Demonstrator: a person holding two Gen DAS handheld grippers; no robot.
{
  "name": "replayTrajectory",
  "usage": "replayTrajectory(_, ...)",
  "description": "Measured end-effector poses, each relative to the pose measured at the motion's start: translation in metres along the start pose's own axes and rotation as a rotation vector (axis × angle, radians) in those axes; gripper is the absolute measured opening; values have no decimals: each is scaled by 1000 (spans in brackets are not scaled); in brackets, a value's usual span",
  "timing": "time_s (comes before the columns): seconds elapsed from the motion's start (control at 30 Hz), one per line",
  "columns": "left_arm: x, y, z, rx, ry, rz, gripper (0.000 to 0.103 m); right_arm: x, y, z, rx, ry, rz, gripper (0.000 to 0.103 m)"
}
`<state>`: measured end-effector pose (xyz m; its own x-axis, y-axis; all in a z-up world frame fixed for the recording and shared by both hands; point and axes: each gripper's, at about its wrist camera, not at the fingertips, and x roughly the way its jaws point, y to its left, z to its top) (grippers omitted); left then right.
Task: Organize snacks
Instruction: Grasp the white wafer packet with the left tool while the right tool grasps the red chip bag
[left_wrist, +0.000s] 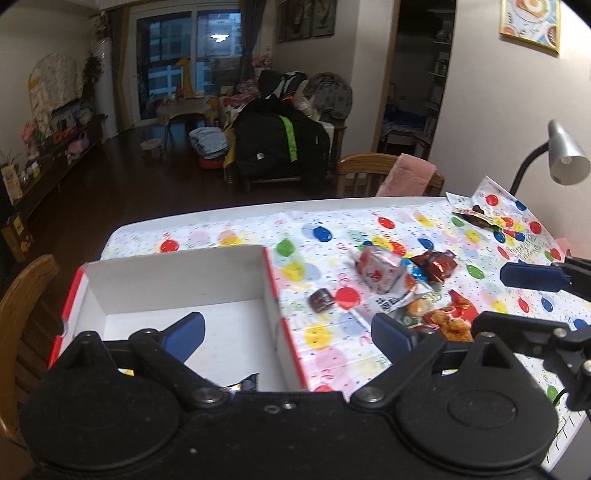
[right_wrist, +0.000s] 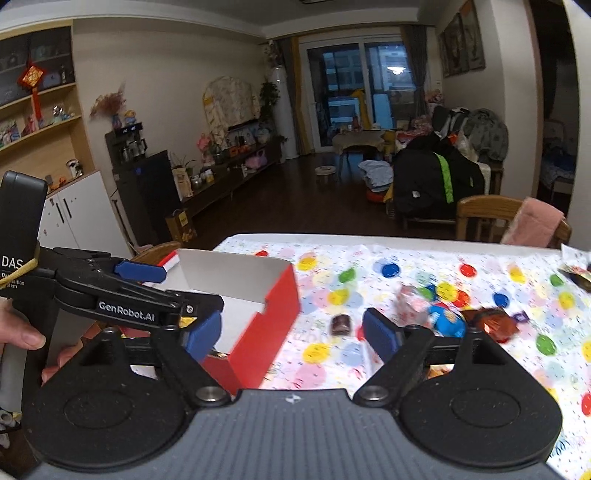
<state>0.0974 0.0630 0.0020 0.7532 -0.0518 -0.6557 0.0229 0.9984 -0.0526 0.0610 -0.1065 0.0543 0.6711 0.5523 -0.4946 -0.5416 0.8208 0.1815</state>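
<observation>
Two hand-held grippers hang over the table (left_wrist: 207, 230), both with blue pads spread wide and nothing between them. The left hand-held gripper (left_wrist: 288, 332) is over the near part of the red and white box (left_wrist: 177, 280): its left pad hangs above the box's white floor, its right pad outside the box's right wall, over the balloon-print cloth. A bit of dark and yellow wrapper shows in the box's near corner, mostly hidden by the gripper body.

The snack pile (left_wrist: 410, 291) lies on the cloth to the right of the box and just ahead of the left gripper's right pad: a white and red packet, a dark red foil packet, a blue wrapper, and a red bag with fried pieces printed on it. A small brown candy (left_wrist: 321, 299) sits apart, between the box and the pile. Another dark wrapper (left_wrist: 476, 218) lies well away near the table's far right edge, by the desk lamp (left_wrist: 565, 155).

The right hand-held gripper (right_wrist: 291, 332) is nearer the table's front, its left pad by the box's red corner, its right pad just short of the blurred pile; the brown candy lies between and beyond its pads.
</observation>
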Motion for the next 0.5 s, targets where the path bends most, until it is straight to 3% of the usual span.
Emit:
replayTrajectory(0.1, 4, -17, 1, 17, -13, -11, 99, -9, -22, -8, 33, -2, -20, 92)
replayTrajectory(0.2, 8, -38, 1, 32, -32, -27, 102, -15, -49, -18, 65, -3, -47, 103)
replayTrajectory(0.4, 30, -79, 1, 56, -34, -58, 103, -26, -95, -39, 77, -70, -117, 103)
replayTrajectory(0.5, 44, -95, -1, 50, -24, -70, 103, -22, -111, -45, 30, -27, -144, 103)
